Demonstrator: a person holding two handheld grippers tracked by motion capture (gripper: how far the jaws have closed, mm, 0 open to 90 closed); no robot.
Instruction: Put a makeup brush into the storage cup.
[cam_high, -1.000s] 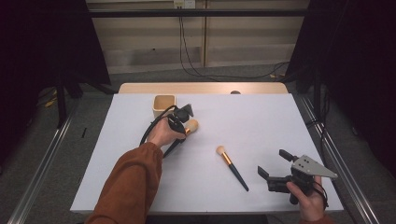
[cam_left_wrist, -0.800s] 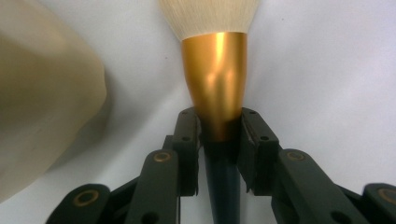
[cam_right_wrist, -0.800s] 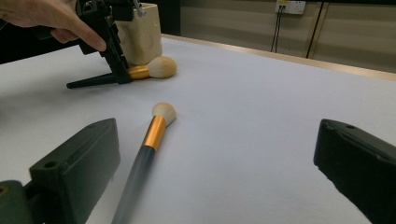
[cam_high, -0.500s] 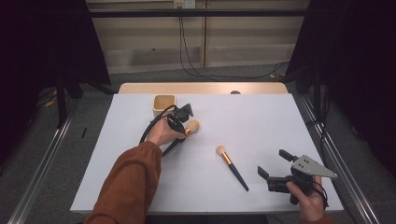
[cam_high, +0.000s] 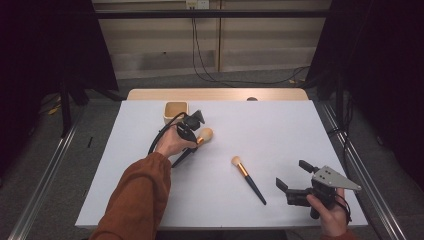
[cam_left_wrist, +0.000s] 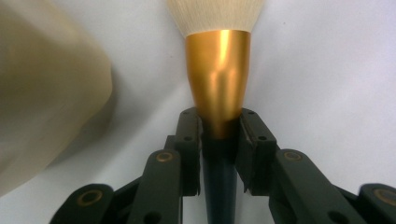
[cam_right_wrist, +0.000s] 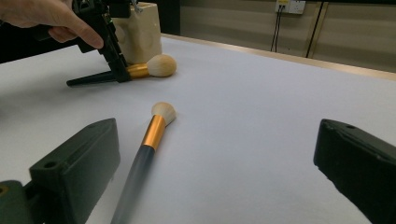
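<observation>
We are working at the table (cam_high: 300, 130), whose white top is carrying everything in play. Near its far edge, a small beige holder (cam_high: 176, 111) is standing, and in the right gripper view it is sitting right behind our left hand.

Our left gripper (cam_high: 191, 131) is clamping a large makeup brush (cam_high: 200, 137), with the jaws closing on the neck where the gold ferrule meets the dark handle. The left gripper view is showing this grip close up: the pads (cam_left_wrist: 192, 140) are pressing on both sides of the brush, and the pale bristle head is pointing away from us. In the right gripper view, the brush is lying nearly level, its bristles resting on the table just beside the holder and its handle tip touching the surface.

Our right gripper (cam_high: 296, 176) is resting near the front right corner with its jaws standing wide apart and nothing between them.

A slimmer makeup brush (cam_high: 248, 179) is lying flat on the table between the two grippers, apart from both, with its bristles pointing toward the far side.
</observation>
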